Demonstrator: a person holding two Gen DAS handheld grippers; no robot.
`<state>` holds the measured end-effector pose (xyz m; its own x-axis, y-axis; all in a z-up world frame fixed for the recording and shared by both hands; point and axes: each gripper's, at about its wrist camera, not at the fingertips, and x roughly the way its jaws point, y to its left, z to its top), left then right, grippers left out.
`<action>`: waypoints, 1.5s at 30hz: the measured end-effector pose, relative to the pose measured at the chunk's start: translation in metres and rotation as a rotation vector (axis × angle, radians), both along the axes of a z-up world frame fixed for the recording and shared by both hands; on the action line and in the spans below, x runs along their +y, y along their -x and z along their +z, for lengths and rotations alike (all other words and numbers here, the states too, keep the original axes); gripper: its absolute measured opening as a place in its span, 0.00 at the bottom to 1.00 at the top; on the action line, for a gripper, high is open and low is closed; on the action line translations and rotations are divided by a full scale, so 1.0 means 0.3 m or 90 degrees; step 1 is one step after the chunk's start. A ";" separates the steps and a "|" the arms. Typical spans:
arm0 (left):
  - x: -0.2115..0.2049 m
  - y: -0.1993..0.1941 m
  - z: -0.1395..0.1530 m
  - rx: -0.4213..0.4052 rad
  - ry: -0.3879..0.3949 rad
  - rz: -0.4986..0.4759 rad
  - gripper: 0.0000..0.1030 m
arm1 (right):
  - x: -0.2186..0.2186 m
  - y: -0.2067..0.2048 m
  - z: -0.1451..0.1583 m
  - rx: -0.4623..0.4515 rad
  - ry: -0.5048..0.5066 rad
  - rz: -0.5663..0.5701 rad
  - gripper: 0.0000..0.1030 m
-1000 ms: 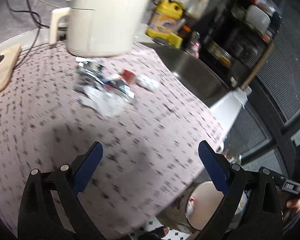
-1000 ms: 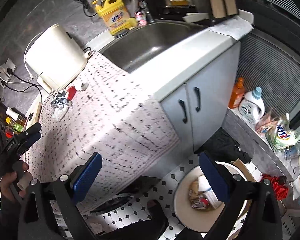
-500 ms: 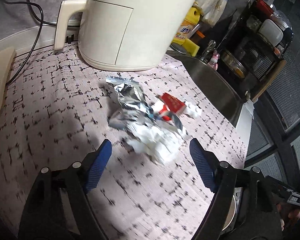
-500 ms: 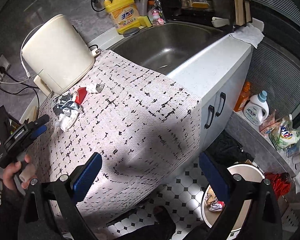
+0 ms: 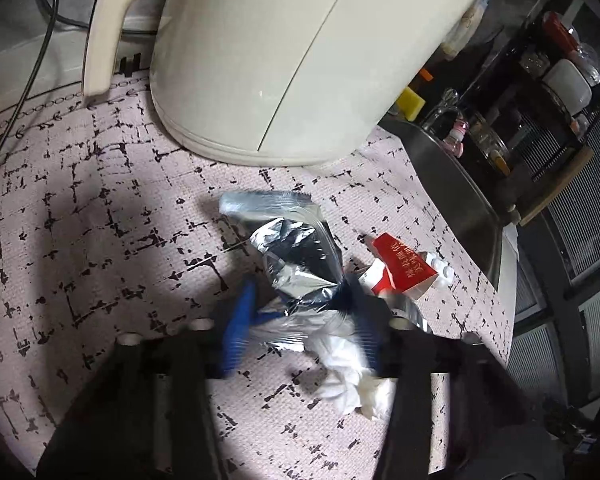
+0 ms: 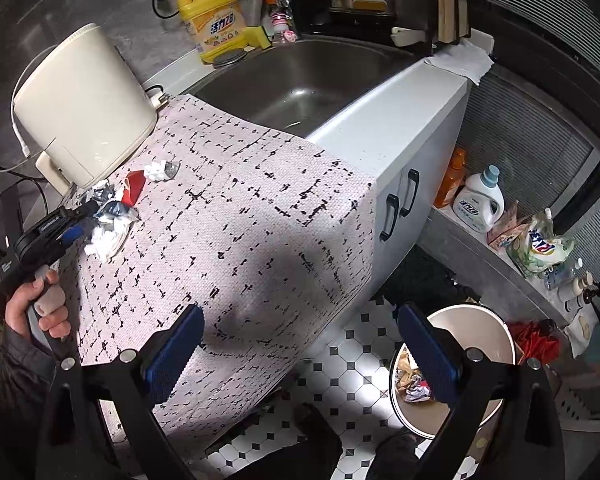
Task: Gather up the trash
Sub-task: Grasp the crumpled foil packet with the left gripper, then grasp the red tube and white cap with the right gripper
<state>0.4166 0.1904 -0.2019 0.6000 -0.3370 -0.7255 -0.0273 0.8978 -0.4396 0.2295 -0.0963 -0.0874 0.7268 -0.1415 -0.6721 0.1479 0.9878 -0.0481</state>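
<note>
Left gripper (image 5: pixel 300 320) now reaches the trash pile; jaws have just been closing, foil wrapper (image 5: pixel 300 256) and crumpled tissue (image 5: pixel 348 372) between them.

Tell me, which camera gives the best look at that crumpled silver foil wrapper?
The left wrist view: the foil wrapper fills the middle of the picture, crinkles plain, between the left gripper's closing, blurred blue pads. The right wrist view shows it only as a small shiny scrap far off beside the cream appliance.
</note>
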 end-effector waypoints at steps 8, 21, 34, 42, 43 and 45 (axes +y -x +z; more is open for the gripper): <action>0.095 0.073 0.047 -0.030 0.010 0.040 0.34 | 0.095 -0.061 0.004 0.006 0.021 0.043 0.92; 0.293 0.305 0.065 -0.009 -0.015 0.155 0.35 | 0.303 -0.248 -0.058 0.051 -0.009 0.199 0.70; 0.429 0.533 0.168 -0.009 -0.047 0.288 0.35 | 0.518 -0.576 -0.047 0.087 -0.054 0.290 0.39; 0.473 0.641 0.162 0.009 -0.052 0.332 0.35 | 0.554 -0.714 -0.087 0.103 -0.042 0.254 0.18; 0.473 0.644 0.158 0.012 -0.051 0.331 0.35 | 0.556 -0.720 -0.091 0.105 -0.036 0.251 0.09; 0.475 0.652 0.152 0.014 -0.051 0.328 0.35 | 0.561 -0.715 -0.092 0.110 -0.031 0.251 0.06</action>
<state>0.2211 0.3330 -0.1562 0.6580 0.0552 -0.7510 -0.4832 0.7958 -0.3649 0.4440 0.0722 -0.1151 0.5946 0.1597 -0.7880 -0.2481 0.9687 0.0091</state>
